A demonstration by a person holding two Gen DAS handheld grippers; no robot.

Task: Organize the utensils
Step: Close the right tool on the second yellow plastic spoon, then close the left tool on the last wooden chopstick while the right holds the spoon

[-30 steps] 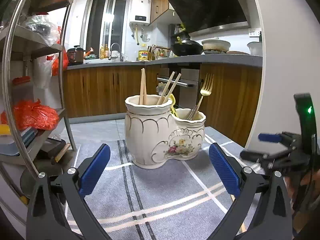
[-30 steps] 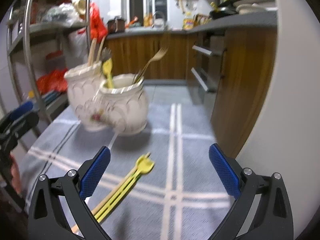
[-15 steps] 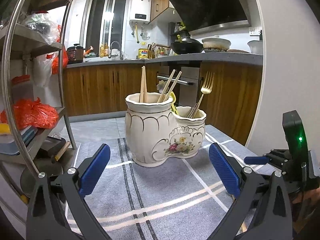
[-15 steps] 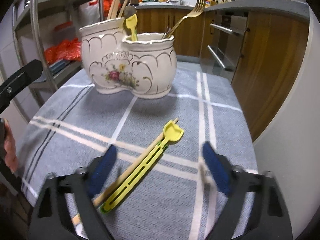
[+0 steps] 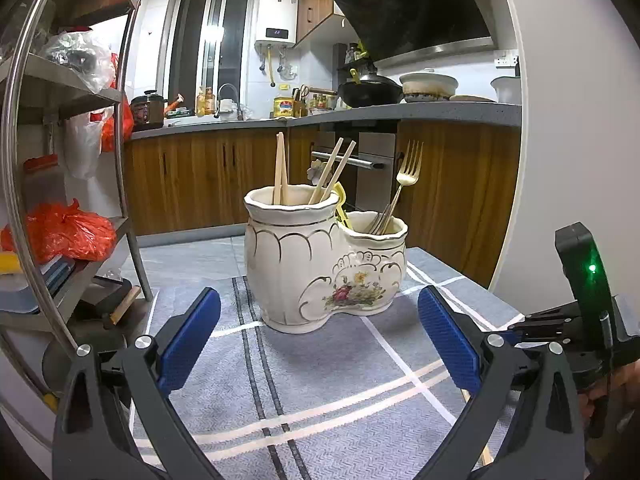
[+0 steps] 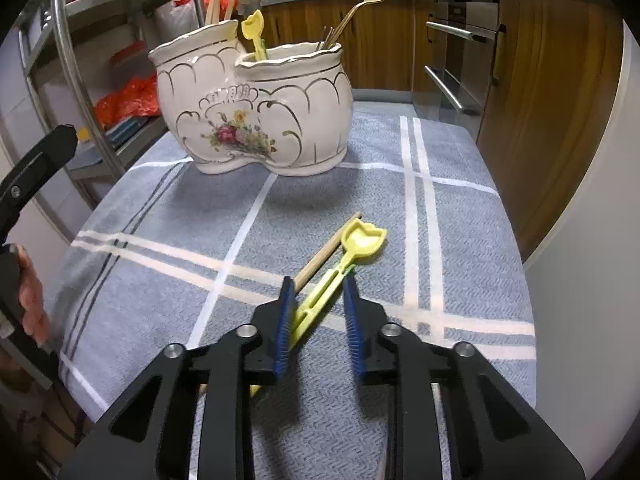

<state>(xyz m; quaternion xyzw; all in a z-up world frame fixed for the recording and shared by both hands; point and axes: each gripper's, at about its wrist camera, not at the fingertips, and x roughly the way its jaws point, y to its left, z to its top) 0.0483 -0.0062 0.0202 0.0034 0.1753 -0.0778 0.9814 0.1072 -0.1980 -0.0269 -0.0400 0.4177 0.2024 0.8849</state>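
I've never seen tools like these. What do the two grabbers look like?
Both are black plastic frames with triangular cut-outs and silver screws. The left gripper and the right gripper each end in two fingers faced with ribbed blue pads. One body carries a green light.

One holder (image 6: 256, 120), two yellow utensils (image 6: 340, 268), one fork (image 5: 406, 176)

Cloth (image 6: 460, 240) open nr side – holder (image 6: 256, 112) blocks far end.

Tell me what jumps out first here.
The white floral double-pot holder dominates mid-cloth, with chopsticks in its taller pot and a gold fork in the shorter. Nearer, the right gripper has just been closing around a yellow utensil lying beside a loose chopstick.
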